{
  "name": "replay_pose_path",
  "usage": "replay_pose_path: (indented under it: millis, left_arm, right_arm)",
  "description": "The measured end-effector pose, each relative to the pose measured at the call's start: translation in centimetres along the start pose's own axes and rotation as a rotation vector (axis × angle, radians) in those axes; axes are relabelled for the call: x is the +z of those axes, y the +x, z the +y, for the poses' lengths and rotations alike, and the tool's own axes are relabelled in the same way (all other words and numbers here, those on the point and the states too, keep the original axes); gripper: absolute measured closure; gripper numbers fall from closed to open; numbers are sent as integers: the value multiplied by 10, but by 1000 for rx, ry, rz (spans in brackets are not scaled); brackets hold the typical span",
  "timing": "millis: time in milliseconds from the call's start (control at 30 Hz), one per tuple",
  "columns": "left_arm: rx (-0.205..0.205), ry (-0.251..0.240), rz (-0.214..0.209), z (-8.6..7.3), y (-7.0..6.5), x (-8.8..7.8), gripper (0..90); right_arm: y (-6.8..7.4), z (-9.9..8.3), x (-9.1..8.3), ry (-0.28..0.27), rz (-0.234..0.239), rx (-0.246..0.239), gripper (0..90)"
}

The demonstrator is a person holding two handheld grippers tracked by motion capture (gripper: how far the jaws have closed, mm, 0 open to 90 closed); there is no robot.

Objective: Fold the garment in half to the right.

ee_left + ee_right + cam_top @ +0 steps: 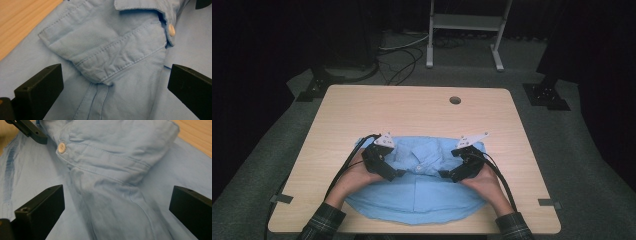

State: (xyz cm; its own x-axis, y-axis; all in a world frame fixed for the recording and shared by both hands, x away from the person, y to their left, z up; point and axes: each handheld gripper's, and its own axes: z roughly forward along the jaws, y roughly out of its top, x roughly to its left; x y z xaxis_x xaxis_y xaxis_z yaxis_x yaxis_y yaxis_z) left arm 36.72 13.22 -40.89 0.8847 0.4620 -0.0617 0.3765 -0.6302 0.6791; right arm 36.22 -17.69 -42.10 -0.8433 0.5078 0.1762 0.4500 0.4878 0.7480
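Note:
A light blue shirt (417, 197) lies on the wooden table (412, 110), its sleeves folded in over the front. My left gripper (396, 174) hovers over the shirt's left side, open, jaws wide apart on either side of a folded sleeve cuff (112, 57) with a white button (171, 30). My right gripper (448, 175) is over the shirt's right side, also open, with the other sleeve (112, 202) and its cuff (112, 152) running between the jaws. The two grippers point toward each other near the shirt's middle. In the right gripper view, a jaw of the left gripper (27, 128) shows at the top left.
The table has a round cable hole (455, 100) near its far edge and tape marks at the near corners (282, 198). Bare wood lies beyond the shirt. A white metal stand (464, 22) and cables sit on the floor behind.

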Motion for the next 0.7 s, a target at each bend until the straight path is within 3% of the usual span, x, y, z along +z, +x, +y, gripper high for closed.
replay_pose_path:
  millis: [233,367,533,700]
  left_arm:
    - [-7,33,-20,1,7,9,0]
    - [-13,83,-37,-2,9,17,0]
    - [12,83,-42,0,5,21,0]
    - [34,54,-37,4,-2,14,0]
  right_arm:
    - [1,5,21,40,34,-20,0]
    - [0,3,25,47,35,-16,0]
    - [2,4,28,43,49,-17,0]
    - [7,6,26,30,67,-27,0]
